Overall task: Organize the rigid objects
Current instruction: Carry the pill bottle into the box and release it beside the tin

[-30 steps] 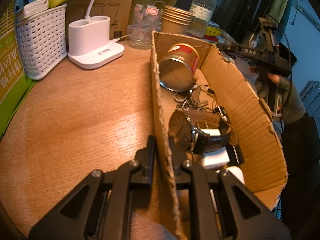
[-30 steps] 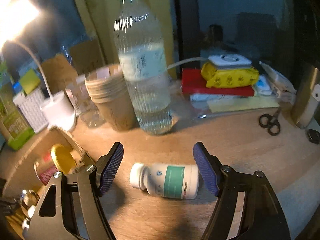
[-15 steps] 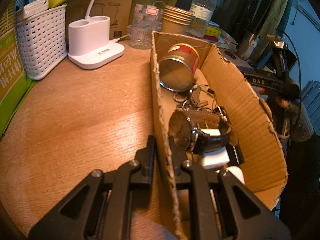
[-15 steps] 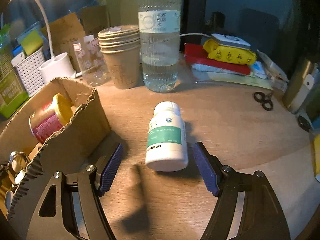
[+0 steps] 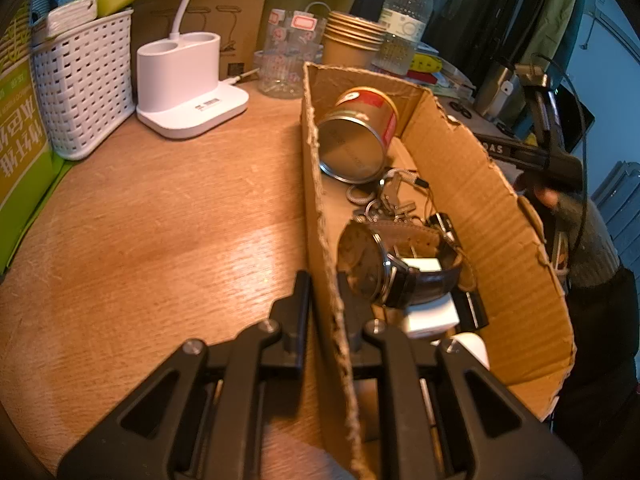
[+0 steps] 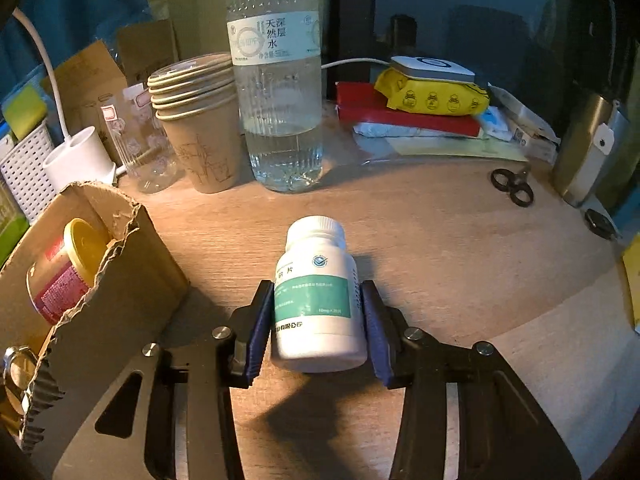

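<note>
Right wrist view: the white pill bottle (image 6: 318, 300) lies on its side on the wooden table (image 6: 460, 240), cap pointing away from the camera, with its green-labelled body squarely between the two fingers of the right gripper (image 6: 318, 320). The jaws are closing; the blue pads (image 6: 258, 326) sit flush against both flanks of the bottle at its lower half, so the fingers are gripping it while it rests on the tabletop. To the left stands the torn end of the cardboard box (image 6: 120, 280), near the bottle but not touching it, with a red tin with a yellow lid (image 6: 66, 268) lying inside. Behind the bottle stand a water bottle (image 6: 280, 92) and a stack of paper cups (image 6: 198, 120); small scissors (image 6: 512, 188) lie well off to the right. Left wrist view: the left gripper (image 5: 322, 304) is clamped on the near side wall of the cardboard box (image 5: 480, 208), one finger outside, the other inside. In the box lie the tin (image 5: 360, 136), a bunch of keys (image 5: 390, 204) and a wristwatch (image 5: 384, 268) just beside the inner finger. The right gripper (image 5: 532, 152) shows beyond the box's far wall, carried by a hand (image 5: 560, 204).
</note>
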`<state>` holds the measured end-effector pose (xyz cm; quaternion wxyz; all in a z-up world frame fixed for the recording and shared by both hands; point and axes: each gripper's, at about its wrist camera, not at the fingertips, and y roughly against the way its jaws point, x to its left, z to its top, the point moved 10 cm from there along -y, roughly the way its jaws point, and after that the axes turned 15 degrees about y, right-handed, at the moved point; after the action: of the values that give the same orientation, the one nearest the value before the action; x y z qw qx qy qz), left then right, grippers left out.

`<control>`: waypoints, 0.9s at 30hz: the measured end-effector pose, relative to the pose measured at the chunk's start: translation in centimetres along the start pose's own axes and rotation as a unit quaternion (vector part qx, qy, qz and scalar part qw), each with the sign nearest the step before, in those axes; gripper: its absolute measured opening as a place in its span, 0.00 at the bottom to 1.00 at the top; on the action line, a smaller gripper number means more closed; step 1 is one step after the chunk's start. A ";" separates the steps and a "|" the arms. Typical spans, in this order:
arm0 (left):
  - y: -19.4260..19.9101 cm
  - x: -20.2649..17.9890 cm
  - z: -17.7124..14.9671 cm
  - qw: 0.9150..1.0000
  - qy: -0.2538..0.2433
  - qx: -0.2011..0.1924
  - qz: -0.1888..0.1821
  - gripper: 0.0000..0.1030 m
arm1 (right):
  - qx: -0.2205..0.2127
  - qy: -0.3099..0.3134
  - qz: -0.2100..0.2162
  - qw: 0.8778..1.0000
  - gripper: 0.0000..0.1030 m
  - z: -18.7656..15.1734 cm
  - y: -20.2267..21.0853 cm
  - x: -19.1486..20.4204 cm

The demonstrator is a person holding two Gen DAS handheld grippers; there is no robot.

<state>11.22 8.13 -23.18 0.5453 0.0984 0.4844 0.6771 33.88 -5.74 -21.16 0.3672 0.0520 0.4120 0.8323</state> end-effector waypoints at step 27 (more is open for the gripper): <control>0.0 0.0 0.0 1.000 0.000 0.000 0.000 0.12 | -0.107 0.051 0.013 0.993 0.44 3.2 11.0 8.8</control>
<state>11.22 8.12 -23.18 0.5452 0.0984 0.4845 0.6770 22.47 -2.21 -13.03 0.3383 -0.0252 0.3383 0.8778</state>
